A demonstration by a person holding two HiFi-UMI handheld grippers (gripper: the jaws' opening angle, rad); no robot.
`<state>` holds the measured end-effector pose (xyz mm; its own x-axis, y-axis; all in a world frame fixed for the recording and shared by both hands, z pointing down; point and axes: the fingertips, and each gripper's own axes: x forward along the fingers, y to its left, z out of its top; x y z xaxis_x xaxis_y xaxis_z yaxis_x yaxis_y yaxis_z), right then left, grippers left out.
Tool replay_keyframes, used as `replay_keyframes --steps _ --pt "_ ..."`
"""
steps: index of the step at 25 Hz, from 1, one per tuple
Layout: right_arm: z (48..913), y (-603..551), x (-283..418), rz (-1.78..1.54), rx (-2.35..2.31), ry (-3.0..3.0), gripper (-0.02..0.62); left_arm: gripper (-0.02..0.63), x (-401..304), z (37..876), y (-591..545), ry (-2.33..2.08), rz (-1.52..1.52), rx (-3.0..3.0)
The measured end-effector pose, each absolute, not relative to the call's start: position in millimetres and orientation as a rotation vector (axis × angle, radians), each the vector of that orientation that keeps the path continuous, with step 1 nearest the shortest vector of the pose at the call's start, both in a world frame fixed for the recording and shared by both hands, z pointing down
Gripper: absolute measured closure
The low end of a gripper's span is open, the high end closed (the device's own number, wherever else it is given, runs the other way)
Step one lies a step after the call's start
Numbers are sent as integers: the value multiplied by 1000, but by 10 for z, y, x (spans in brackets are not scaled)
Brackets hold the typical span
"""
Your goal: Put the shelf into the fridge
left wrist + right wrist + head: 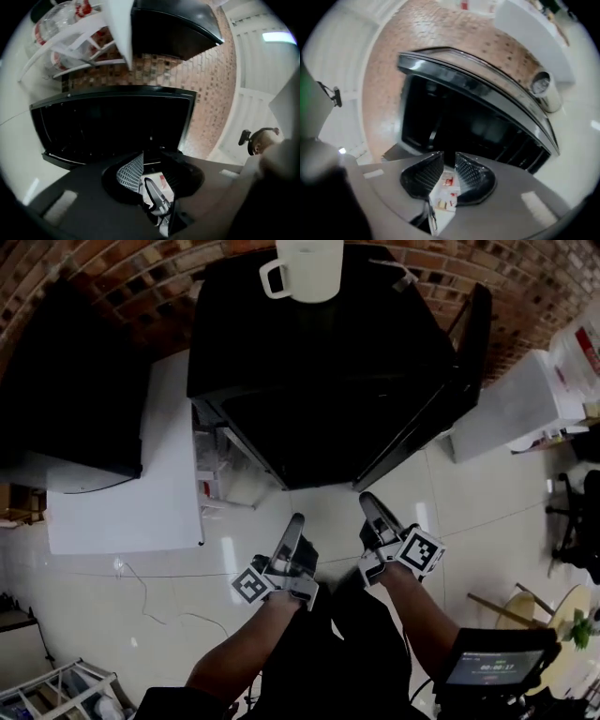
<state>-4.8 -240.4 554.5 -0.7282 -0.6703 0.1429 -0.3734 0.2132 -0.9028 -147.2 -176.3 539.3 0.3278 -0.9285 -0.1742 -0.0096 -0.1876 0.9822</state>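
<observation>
The black fridge (319, 362) stands straight ahead with its door (441, 399) swung open to the right. Its dark inside fills the left gripper view (112, 126) and the right gripper view (478, 122). Both grippers are in the air in front of the opening, side by side. The left gripper (296, 519) (152, 161) is open with nothing between its pads. The right gripper (367, 500) (449, 159) shows a narrow gap and holds nothing. A white-framed clear rack (217, 460) (75, 37) sits between the fridge and the white table; I cannot tell whether it is the shelf.
A white mug (305, 268) stands on top of the fridge. A white table (141, 493) is at the left, a white cabinet (525, 399) at the right. A thin cable (150, 601) lies on the tiled floor. A small screen (492, 667) is at the bottom right.
</observation>
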Motion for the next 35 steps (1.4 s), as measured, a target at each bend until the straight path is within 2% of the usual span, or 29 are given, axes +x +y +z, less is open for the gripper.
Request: replay_keyframes --steps 5,11,21,31,35 --pt "4310 -2040 51 -1343 -816 2307 518 529 -1615 4292 -1438 -951 -1041 1769" --pt "3543 -1740 383 -1220 -746 2359 518 554 -1392 3442 -1249 -999 -1089 1925" --pt "3051 -1494 818 -1101 -721 2389 522 560 -1145 3008 -883 -1074 -1113 1943" --pt "2611 -1362 768 -936 -729 2519 529 606 -1211 2660 -754 -1127 -1050 2033" --pt "2465 -1345 739 -879 -726 2565 531 606 -1169 2525 -808 -1109 -989 2109"
